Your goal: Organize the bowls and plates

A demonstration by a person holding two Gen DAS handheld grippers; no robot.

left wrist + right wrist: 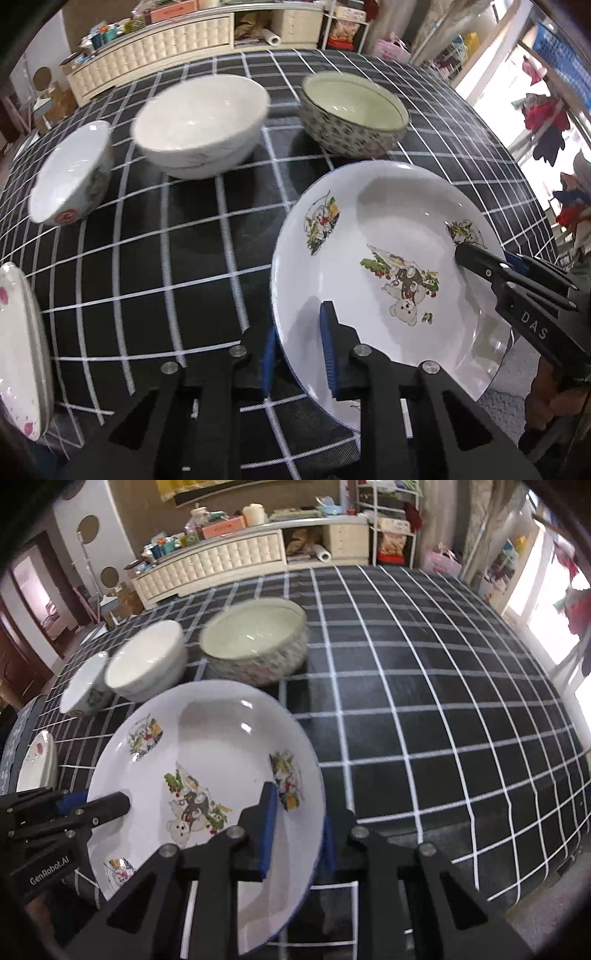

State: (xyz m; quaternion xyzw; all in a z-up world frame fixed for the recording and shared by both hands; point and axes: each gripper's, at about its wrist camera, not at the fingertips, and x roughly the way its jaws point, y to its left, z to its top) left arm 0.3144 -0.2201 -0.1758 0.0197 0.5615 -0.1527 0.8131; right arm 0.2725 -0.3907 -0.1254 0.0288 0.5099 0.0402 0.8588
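Note:
A white plate with cartoon bear pictures and a blue rim is held by its rim on two opposite sides. My left gripper is shut on its near-left rim, one blue pad inside and one outside. My right gripper is shut on the opposite rim in the same way. Each gripper also shows in the other's view: the right gripper and the left gripper. Behind the plate stand a plain white bowl, a patterned bowl and a small bowl with a red mark.
A plate with pink flowers lies at the left edge of the black checked tablecloth. A hand holds the right gripper's handle. A cream cabinet with clutter stands beyond the table's far edge.

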